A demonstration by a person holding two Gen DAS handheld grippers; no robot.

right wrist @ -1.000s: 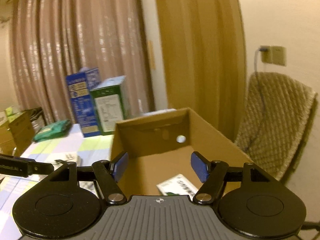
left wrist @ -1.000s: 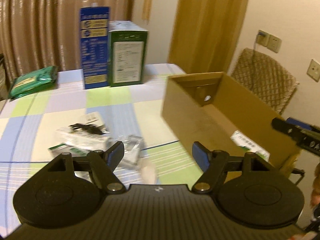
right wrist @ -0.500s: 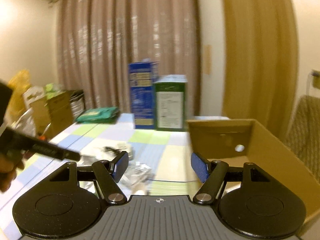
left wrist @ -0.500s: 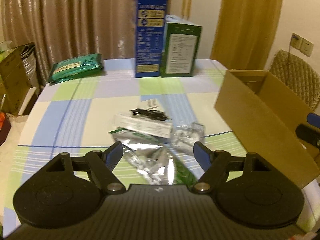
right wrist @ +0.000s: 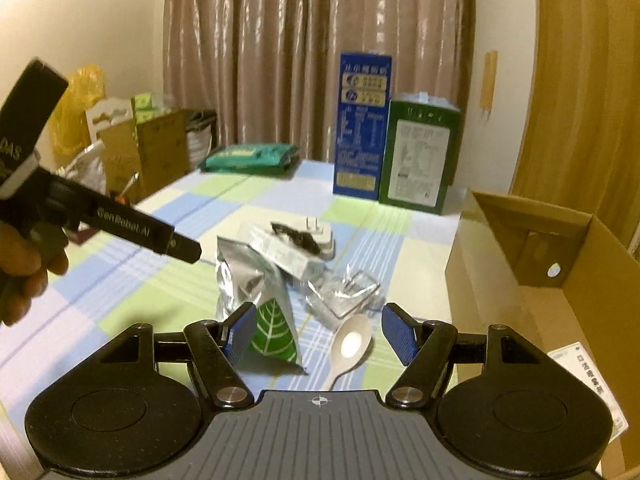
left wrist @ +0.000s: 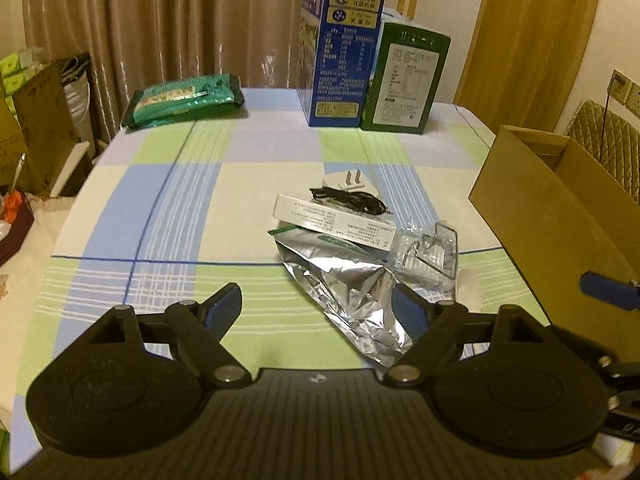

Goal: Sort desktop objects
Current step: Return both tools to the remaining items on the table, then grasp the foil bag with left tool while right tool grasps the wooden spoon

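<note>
Left wrist view is showing the left gripper (left wrist: 316, 308) hovering over the counter (left wrist: 192, 216) with its jaws spread wide and nothing between them. One cluster of loose items is lying on the checked cloth ahead of it: one crumpled silver foil pouch (left wrist: 352, 284), one flat white carton (left wrist: 332, 222) resting across the pouch's far end, one black cable (left wrist: 352, 200) coiled on one white plug adapter (left wrist: 350, 182), and one clear plastic packet (left wrist: 428, 250) just beside the pouch. One open cardboard box (left wrist: 556, 216) is standing at the right edge of the counter, well apart from the cluster. At the far edge, two upright cartons are standing side by side, one blue carton (left wrist: 344, 48) and one green carton (left wrist: 406, 80), with one green wrapped pack (left wrist: 186, 98) lying further left. Right wrist view is showing the right gripper (right wrist: 318, 334), jaws likewise wide and holding nothing, with one pale spoon (right wrist: 350, 346) lying on the counter between its fingertips and the pouch's green leaf-printed end beside the left fingertip. One printed white packet (right wrist: 588, 388) is lying inside the box.
</note>
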